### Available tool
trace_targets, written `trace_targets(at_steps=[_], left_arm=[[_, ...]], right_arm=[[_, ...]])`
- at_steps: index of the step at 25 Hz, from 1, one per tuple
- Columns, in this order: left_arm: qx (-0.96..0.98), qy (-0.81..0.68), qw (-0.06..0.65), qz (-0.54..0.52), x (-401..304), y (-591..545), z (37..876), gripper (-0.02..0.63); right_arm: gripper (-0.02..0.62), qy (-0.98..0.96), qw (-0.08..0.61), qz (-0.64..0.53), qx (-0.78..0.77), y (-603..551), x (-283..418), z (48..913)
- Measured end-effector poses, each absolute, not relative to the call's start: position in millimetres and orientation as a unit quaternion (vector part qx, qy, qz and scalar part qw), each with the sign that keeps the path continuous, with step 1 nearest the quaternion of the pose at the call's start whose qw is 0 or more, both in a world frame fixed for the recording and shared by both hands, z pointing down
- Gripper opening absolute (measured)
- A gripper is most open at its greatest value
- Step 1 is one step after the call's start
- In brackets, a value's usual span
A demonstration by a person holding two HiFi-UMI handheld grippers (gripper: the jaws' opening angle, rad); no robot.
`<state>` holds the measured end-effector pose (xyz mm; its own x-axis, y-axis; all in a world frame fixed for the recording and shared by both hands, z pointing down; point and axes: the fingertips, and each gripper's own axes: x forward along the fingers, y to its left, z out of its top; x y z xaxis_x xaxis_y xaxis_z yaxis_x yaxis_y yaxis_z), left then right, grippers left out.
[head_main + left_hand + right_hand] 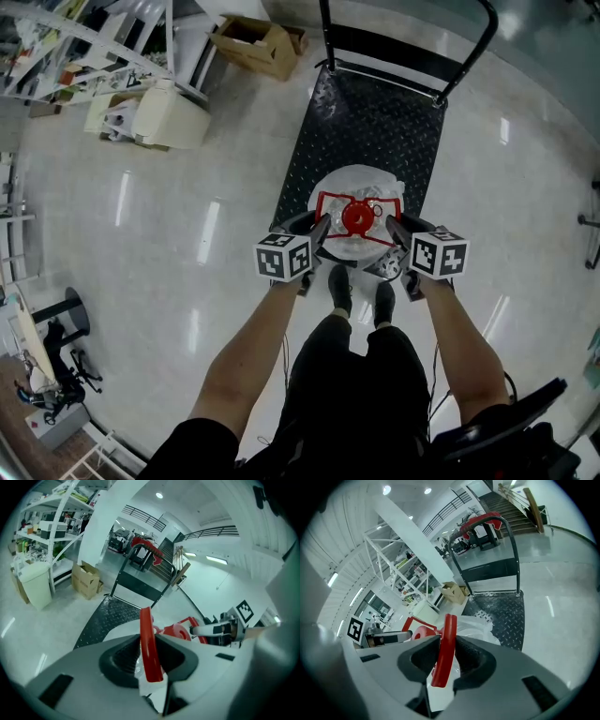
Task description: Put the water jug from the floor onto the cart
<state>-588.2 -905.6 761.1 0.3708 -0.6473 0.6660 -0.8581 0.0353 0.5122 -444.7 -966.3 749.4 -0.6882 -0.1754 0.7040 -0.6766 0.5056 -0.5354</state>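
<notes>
The water jug (356, 187), wrapped in clear plastic, has a red cap (356, 217) and a red handle frame (323, 202). It is over the near end of the black cart deck (375, 122); I cannot tell whether it rests there. My left gripper (321, 228) is shut on the frame's left bar (149, 644), and my right gripper (394, 228) is shut on its right bar (445, 648). In each gripper view the red bar stands upright between the dark pads, with the red cap (178, 631) and the other gripper (206, 631) beyond it.
The cart's push handle (403, 56) rises at its far end. A cardboard box (258, 42), a white bin (169, 117) and shelving (84, 47) stand at the far left. The person's feet (340, 286) are just behind the cart. A black stand (66, 309) is at the left.
</notes>
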Motion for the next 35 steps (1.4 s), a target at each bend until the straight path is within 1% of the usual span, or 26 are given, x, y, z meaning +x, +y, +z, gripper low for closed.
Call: trace_targets(at_steps=[4, 9, 12, 15, 20, 21, 22, 23, 25, 26, 27, 32, 35], left_arm=[[0.697, -0.546, 0.452, 0.111, -595, -904, 755, 0.087], [0.691, -0.585, 0.411, 0.105, -616, -901, 730, 0.087], [0.696, -0.612, 0.366, 0.082, -628, -903, 686, 0.087], [0.706, -0.626, 0.329, 0.047, -623, -903, 630, 0.087], [0.738, -0.625, 0.256, 0.005, -594, -899, 522, 0.086], [0.747, -0.622, 0.237, 0.001, -587, -898, 500, 0.076], [0.754, -0.62, 0.219, -0.004, -579, -897, 479, 0.037], [0.759, -0.618, 0.203, -0.009, -570, -894, 461, 0.016], [0.77, -0.612, 0.18, -0.016, -551, -885, 430, 0.01], [0.775, -0.608, 0.171, -0.017, -541, -880, 418, 0.002], [0.779, -0.605, 0.163, -0.017, -532, -877, 407, 0.002], [0.79, -0.598, 0.134, -0.014, -495, -863, 371, 0.002], [0.802, -0.584, 0.124, 0.005, -460, -856, 363, 0.002]], right_arm=[[0.095, -0.819, 0.301, 0.416, 0.256, -969, -447, 747], [0.112, -0.833, 0.291, 0.389, 0.266, -977, -438, 728], [0.114, -0.851, 0.27, 0.362, 0.269, -987, -432, 691], [0.112, -0.874, 0.238, 0.332, 0.262, -990, -429, 640], [0.11, -0.917, 0.182, 0.262, 0.24, -985, -429, 538], [0.109, -0.924, 0.171, 0.249, 0.234, -984, -429, 517], [0.101, -0.93, 0.16, 0.237, 0.229, -981, -427, 497], [0.087, -0.936, 0.149, 0.228, 0.224, -977, -424, 478], [0.032, -0.944, 0.13, 0.21, 0.218, -966, -414, 446], [0.016, -0.947, 0.123, 0.202, 0.216, -961, -410, 434], [0.003, -0.95, 0.12, 0.195, 0.214, -957, -406, 423], [0.003, -0.959, 0.102, 0.175, 0.2, -942, -382, 390], [0.003, -0.957, 0.114, 0.175, 0.199, -930, -354, 391]])
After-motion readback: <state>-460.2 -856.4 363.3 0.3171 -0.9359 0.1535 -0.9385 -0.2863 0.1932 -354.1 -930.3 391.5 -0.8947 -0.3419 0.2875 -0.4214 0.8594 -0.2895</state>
